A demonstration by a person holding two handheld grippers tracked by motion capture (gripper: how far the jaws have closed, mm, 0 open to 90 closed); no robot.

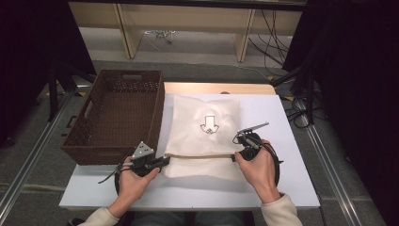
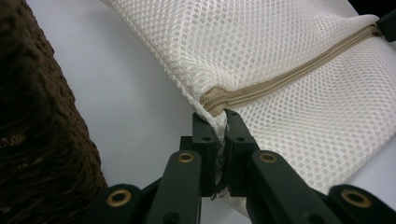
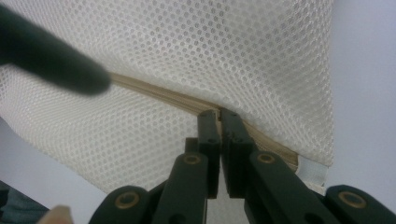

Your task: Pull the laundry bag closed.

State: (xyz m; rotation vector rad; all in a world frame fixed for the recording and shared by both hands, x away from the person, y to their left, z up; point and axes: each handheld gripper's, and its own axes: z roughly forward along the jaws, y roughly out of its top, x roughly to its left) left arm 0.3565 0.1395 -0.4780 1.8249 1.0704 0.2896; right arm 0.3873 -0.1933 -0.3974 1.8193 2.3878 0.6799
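At the white table [image 1: 282, 183], I have both handheld grippers clamped on a cream mesh laundry bag [image 1: 204, 120] that lies flat just beside a dark brown woven basket [image 1: 117, 113], its left edge right up against the basket's wall. My left gripper [image 1: 162, 161] pinches the bag's left edge at the end of the tan zipper [image 2: 280, 81], jaws drawn narrow on a fold of netting; in the left gripper view the mesh [image 2: 261, 42] is squeezed between the two black jaws, with the basket's rough side [image 2: 37, 126] close on the left. My right gripper [image 1: 241, 153] bites the zipper line near the bag's right edge (its jaws all but meet, with the zipper [image 3: 159, 93] running in between them), and a white tab [image 3: 312, 170] shows at the bag's corner. A printed arrow-like mark [image 1: 209, 124] sits in the middle of the bag. The person's hands [image 1: 256, 172] grip both tools from the table's near side.
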